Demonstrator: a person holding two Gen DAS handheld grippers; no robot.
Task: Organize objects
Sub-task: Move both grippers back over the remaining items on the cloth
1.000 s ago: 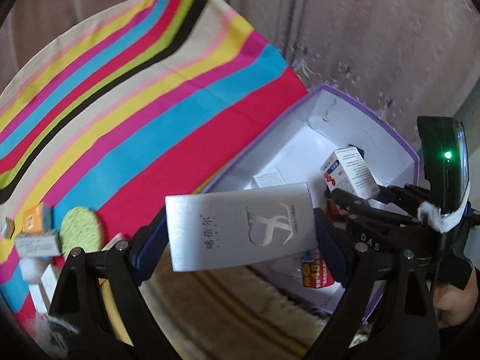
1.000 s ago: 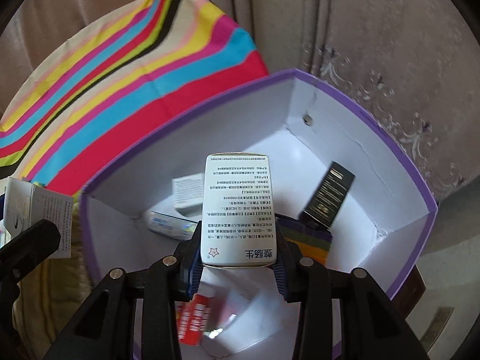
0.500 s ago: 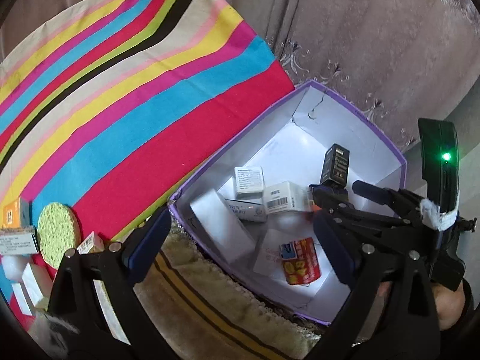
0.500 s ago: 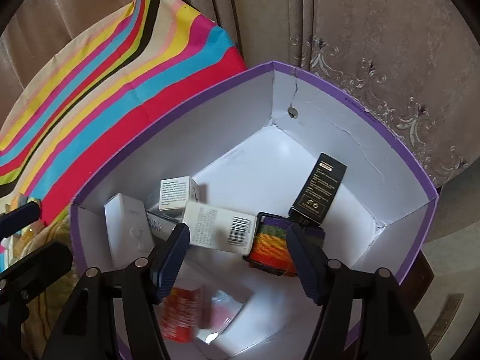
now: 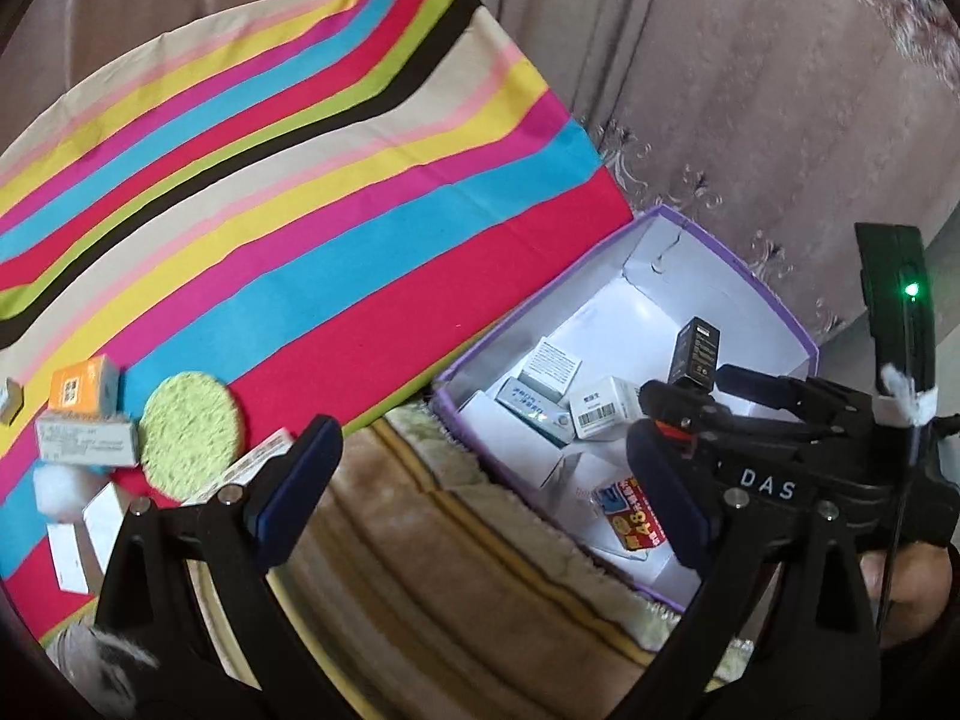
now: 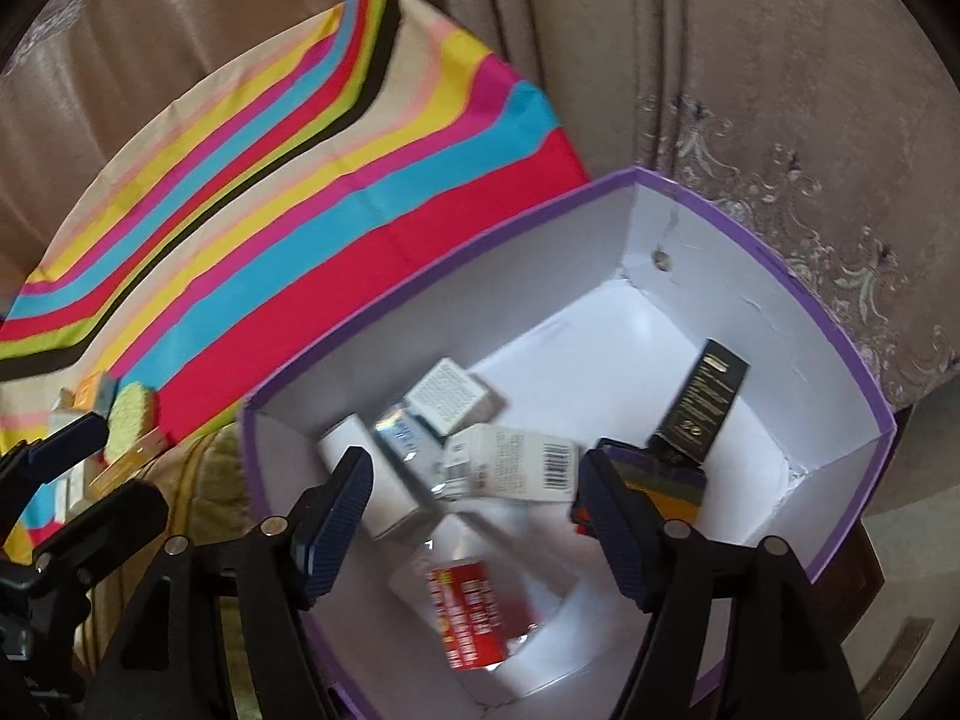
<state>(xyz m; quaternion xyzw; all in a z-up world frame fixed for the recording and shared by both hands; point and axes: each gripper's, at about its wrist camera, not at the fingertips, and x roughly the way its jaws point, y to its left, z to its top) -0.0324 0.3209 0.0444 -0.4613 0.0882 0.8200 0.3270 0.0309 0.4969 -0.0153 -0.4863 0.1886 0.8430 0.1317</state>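
A white cardboard box with a purple rim [image 6: 780,276] stands beside the striped cloth and holds several small packages. Among them are a silver-white carton [image 6: 372,480], a white carton with a barcode [image 6: 510,462], a black carton [image 6: 702,402], a rainbow-striped item [image 6: 660,480] and a red packet [image 6: 468,612]. My right gripper [image 6: 474,510] hovers over the box, its jaws opening, with nothing gripped between them. My left gripper [image 5: 480,480] is open and empty above the fuzzy beige surface, left of the box [image 5: 774,312].
On the striped cloth [image 5: 300,210] at the left lie an orange carton [image 5: 81,390], a round green pad [image 5: 189,426], a grey-white carton [image 5: 84,447] and more white cartons near the edge. Patterned curtains [image 5: 750,90] hang behind the box.
The left gripper let go of the silver-white carton and the right one let go of the white printed carton; both now lie in the box. Both grippers opened and drew back upward.
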